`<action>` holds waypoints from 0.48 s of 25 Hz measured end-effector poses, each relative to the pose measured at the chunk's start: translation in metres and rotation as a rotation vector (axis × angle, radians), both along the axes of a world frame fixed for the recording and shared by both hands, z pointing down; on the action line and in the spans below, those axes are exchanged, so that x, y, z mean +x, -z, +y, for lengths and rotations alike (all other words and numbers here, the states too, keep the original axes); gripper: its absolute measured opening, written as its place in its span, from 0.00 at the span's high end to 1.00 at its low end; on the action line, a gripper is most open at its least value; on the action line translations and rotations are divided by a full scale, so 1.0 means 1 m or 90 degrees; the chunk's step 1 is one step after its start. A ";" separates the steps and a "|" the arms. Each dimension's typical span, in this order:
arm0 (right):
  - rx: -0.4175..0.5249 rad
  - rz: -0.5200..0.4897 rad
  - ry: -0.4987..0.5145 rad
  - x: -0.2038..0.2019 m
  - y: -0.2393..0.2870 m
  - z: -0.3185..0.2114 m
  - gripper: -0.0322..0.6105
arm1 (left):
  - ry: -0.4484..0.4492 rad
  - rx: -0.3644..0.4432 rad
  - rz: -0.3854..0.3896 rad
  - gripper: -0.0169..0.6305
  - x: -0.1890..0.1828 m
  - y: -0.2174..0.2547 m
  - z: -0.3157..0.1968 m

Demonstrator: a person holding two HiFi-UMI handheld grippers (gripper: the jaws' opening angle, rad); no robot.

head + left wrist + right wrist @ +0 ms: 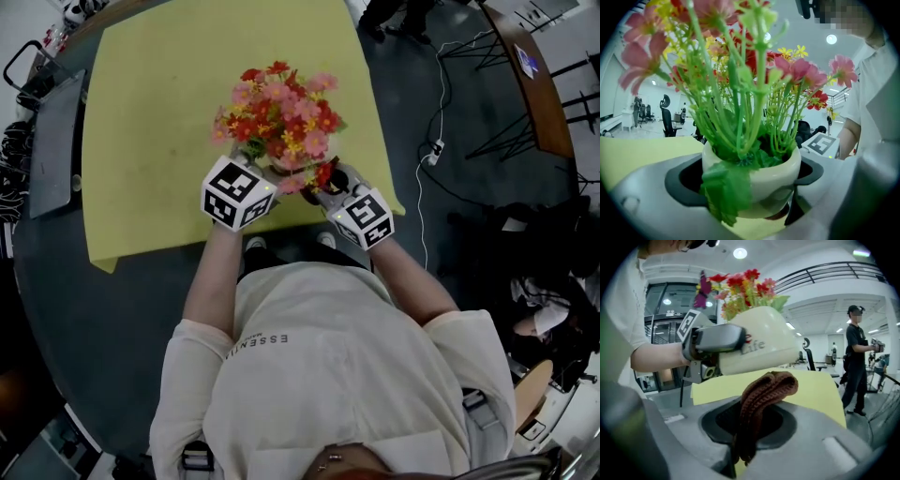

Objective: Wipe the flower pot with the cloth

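Note:
A cream flower pot (774,180) with pink, red and yellow artificial flowers (278,112) sits between the jaws of my left gripper (750,190), which is shut on it. In the right gripper view the pot (761,338) hangs tilted above the yellow table cover (811,385), clamped by the left gripper (717,341). My right gripper (750,427) is shut on a folded brown knitted cloth (761,394), just under the pot's side; whether they touch is unclear. From the head view both grippers meet at the table's near edge, below the flowers.
The yellow cover (150,112) spreads over a dark round table. A grey flat object (52,141) lies at the table's left. Cables (436,150) run over the floor at right. A person (857,362) stands beyond the table's far side.

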State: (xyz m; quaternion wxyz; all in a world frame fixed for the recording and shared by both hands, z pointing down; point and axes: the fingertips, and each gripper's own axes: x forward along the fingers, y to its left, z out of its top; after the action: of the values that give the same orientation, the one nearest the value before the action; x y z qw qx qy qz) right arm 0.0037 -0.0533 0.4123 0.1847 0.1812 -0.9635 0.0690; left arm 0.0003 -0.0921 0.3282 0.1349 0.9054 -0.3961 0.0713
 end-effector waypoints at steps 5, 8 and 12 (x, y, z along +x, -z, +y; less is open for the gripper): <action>-0.049 0.043 -0.164 0.057 -0.027 -0.046 0.87 | -0.023 -0.022 -0.033 0.11 0.004 -0.037 0.004; -0.047 0.043 -0.206 0.078 -0.028 -0.065 0.87 | -0.035 -0.035 -0.045 0.11 0.006 -0.062 0.006; -0.036 0.020 -0.214 0.082 -0.020 -0.084 0.87 | -0.077 -0.024 -0.114 0.11 0.009 -0.099 0.004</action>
State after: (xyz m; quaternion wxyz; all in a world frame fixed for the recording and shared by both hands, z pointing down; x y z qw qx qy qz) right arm 0.0858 -0.1373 0.4323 0.1904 0.3357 -0.9142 0.1235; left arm 0.0091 -0.0877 0.4274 0.1111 0.9152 -0.3495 0.1673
